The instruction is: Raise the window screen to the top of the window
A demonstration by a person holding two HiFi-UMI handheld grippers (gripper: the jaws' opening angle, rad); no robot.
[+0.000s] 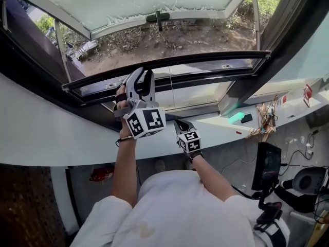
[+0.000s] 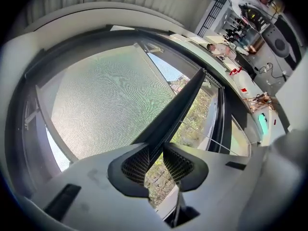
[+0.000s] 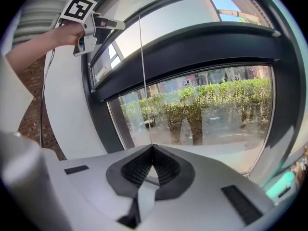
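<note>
The window screen's dark bottom bar (image 1: 205,60) runs across the window opening at a slant. My left gripper (image 1: 145,74) is shut on this bar near its left part. In the left gripper view the bar (image 2: 180,102) passes between the pads (image 2: 136,163), with the grey mesh (image 2: 110,100) stretching away to its left. A thin cord (image 3: 141,81) hangs straight down from the bar into my right gripper (image 3: 153,148), which is shut on it. The right gripper (image 1: 178,122) sits lower, just above the white sill (image 1: 221,128). The right gripper view also shows the left gripper (image 3: 103,24) on the bar.
An outer sash with pale glass (image 1: 133,4) is swung open above, over bare ground and bushes. On the sill to the right lie a green-lit device (image 1: 236,118) and a tangle of wires (image 1: 264,121). Black equipment (image 1: 268,163) and cables stand below right.
</note>
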